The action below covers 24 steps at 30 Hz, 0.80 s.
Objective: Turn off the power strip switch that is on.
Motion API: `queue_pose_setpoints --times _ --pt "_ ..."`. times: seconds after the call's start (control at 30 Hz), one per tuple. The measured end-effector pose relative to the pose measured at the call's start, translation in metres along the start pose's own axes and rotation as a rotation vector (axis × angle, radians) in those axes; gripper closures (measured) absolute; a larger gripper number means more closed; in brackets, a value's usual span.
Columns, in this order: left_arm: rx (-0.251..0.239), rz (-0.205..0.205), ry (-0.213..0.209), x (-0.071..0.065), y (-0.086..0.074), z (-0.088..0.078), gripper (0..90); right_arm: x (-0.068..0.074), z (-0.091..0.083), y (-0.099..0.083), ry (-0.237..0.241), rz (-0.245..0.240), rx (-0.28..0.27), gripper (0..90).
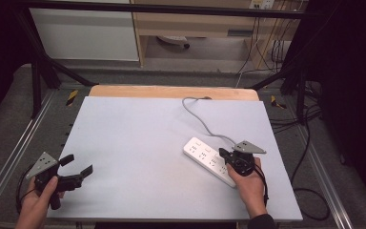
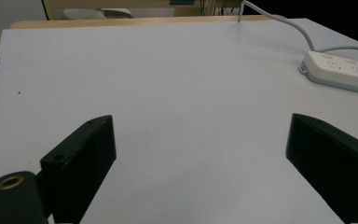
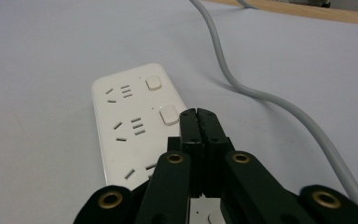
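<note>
I am holding my right gripper (image 3: 198,116) with its jaws clenched together on nothing, tips hovering right over the white power strip (image 3: 130,126), beside its second switch (image 3: 169,115). The strip is lying on the grey table (image 1: 138,143), right of centre. Its grey cord (image 1: 202,121) is running to the far edge. My left gripper (image 1: 78,167) is resting released at the near left.

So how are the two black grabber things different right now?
The left gripper has its jaws wide open over bare table; the right gripper has its jaws shut together. The left is far from the white power strip; the right is right over it. Both are black and hand-held.
</note>
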State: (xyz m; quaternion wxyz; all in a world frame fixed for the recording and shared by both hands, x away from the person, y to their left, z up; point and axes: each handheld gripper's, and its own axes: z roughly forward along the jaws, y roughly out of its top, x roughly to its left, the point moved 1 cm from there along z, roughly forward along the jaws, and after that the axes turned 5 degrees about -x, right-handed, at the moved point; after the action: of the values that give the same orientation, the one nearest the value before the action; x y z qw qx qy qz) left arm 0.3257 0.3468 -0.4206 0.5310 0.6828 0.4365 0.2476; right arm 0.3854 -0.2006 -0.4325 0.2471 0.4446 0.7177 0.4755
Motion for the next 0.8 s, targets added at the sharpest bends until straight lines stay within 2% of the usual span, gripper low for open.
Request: queue_pose_setpoints --times 0.4,0.8 --pt "0.001 0.003 -0.001 0.000 0.000 0.000 8.3 0.002 0.007 -0.003 -0.004 -0.023 0.043 90.0" --pt "0.003 0.001 -0.001 -0.001 0.000 0.000 8.4 0.003 0.012 -0.004 -0.009 -0.033 0.064 90.0"
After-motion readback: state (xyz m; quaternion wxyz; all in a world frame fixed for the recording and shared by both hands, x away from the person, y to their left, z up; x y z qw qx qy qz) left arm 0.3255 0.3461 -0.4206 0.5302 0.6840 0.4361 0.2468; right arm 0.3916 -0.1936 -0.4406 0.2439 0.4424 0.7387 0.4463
